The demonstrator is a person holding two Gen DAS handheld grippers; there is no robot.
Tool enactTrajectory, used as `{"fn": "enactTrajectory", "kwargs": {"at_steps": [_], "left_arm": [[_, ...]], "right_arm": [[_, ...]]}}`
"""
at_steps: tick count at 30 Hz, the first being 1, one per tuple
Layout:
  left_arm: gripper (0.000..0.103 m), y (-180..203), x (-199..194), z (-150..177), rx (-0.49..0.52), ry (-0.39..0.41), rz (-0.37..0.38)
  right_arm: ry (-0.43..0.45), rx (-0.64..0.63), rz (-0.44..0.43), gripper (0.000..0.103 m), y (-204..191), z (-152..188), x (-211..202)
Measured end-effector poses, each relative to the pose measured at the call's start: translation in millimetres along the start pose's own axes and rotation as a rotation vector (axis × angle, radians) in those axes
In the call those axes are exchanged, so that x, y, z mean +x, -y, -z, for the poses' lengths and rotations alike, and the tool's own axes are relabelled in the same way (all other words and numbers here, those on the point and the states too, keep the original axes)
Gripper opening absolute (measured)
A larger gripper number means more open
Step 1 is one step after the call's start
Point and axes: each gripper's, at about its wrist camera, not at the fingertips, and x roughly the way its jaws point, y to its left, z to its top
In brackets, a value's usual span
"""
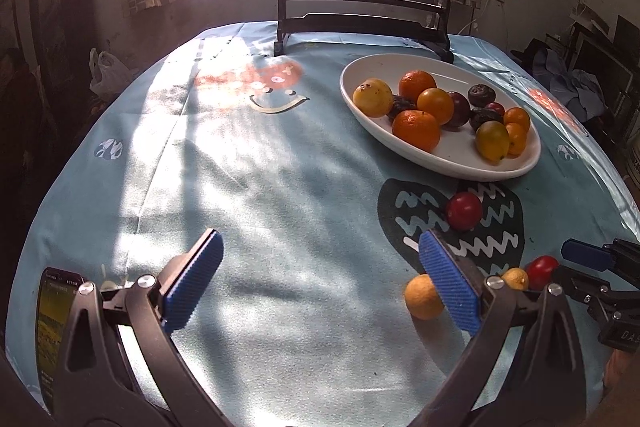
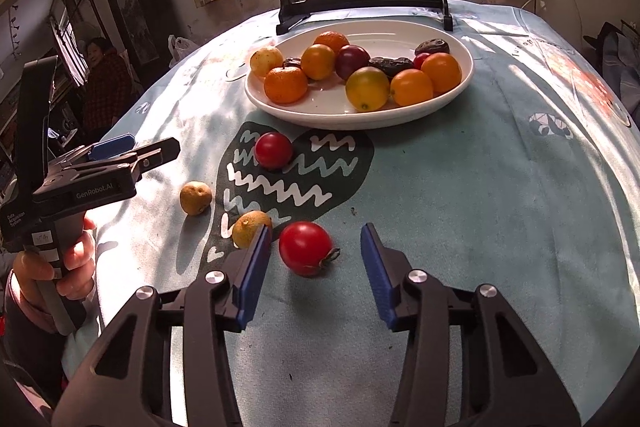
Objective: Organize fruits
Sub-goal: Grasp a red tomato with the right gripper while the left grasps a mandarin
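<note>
Oval white dish (image 2: 460, 95) with its long axis running left to right across the blue tablecloth (image 2: 500, 207), heaped with oranges and dark fruit. In front of the dish, left to right: pale longan (image 2: 195, 197), second longan (image 2: 250, 229), small tomato (image 2: 273, 150), larger tomato (image 2: 305, 247) with its stem end pointing right. Left gripper (image 1: 320, 281) standing wide apart, empty, angled downward, gripped by a hand (image 2: 72, 267). Right gripper (image 2: 316, 269) partly spread, tilted down, larger tomato between the pads, untouched; left pad just beside the second longan.
</note>
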Motion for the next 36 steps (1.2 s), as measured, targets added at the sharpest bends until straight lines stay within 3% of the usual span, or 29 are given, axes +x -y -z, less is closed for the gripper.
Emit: {"fn": "enactTrajectory", "kwargs": {"at_steps": [9,19,24,28,31,36], "left_arm": [[0.1,-2,0,-1,-0.009,-0.003,0.003],[0.1,-3,1,0,-0.021,-0.015,0.005],[0.1,-2,4,2,-0.02,-0.039,0.057],[0.098,19,5,7,0.074,-0.067,0.146],[0.091,37,5,13,0.154,-0.09,0.216],[0.058,46,15,20,0.184,-0.158,0.265]], "right_arm": [[-0.033,-0.027,0.01,0.045,-5,1,7],[-0.089,-0.066,0.02,0.03,-13,0,24],[0.017,0.0,0.041,0.029,0,-2,6],[0.075,0.069,0.073,0.029,14,-5,-4],[0.059,0.086,0.069,0.029,17,-5,-2],[0.056,0.082,0.061,0.029,16,-5,-1]]}}
